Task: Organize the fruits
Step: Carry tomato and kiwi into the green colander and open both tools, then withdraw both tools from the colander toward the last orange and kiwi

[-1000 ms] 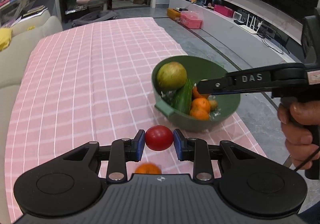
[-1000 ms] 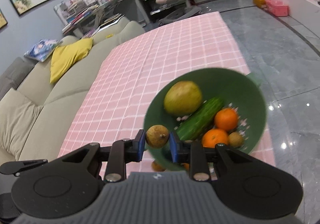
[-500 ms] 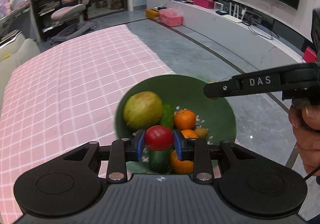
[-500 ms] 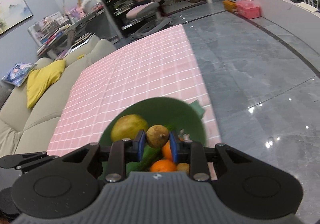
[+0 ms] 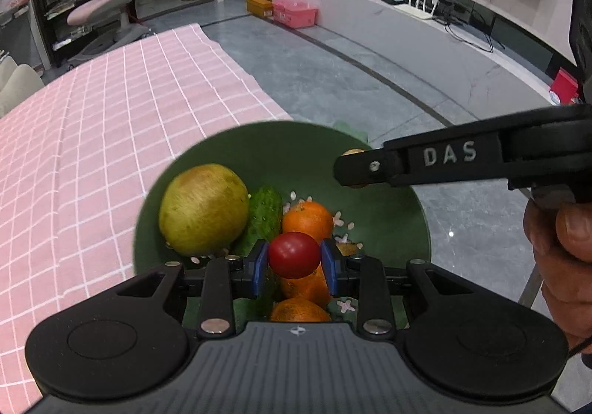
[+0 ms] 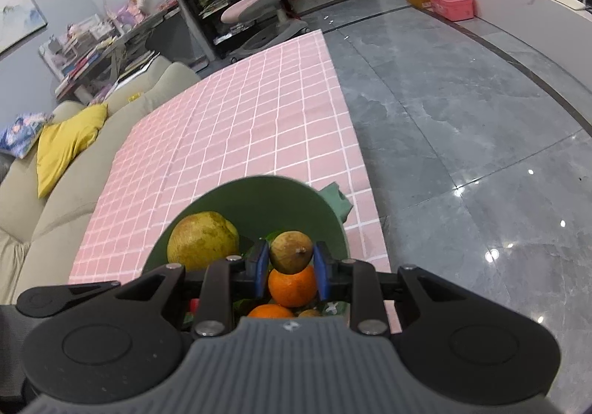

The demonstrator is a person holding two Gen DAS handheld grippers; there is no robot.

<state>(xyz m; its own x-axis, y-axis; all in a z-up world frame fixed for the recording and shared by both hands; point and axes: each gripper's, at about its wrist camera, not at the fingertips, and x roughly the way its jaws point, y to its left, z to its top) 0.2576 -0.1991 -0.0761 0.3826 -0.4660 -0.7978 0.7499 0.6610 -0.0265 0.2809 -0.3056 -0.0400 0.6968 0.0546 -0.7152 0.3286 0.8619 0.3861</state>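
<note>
Two fruits are up in the air right now, one per gripper, both hovering over the round green plastic bowl (image 5: pixel 236 155) that sits at the near corner of the bench with its pink checked cloth (image 5: pixel 92 140). The left gripper (image 5: pixel 294 263) has its jaws pinched on a small round red tomato (image 5: pixel 293 255), and the right gripper (image 6: pixel 291 261) has its jaws clamped on a small brownish-yellow round fruit with a stem nub (image 6: pixel 291 252).

The bowl is already pretty stocked: a big yellow-green round fruit (image 5: pixel 204 208) on the left side, a bumpy dark green cucumber (image 5: pixel 263 214) next to it, and a few small oranges (image 5: pixel 308 221) piled toward the near side.

So I'd say this is the drop-off step, with the carry basically done. Next move looks simple: dip each one a bit lower over a free spot and spread the jaws. The catch is that the tomato hangs right above the oranges, so it'll likely roll once let go. Also both grippers crowd the same bowl, so probably release one at a time and don't bump them together.
</note>
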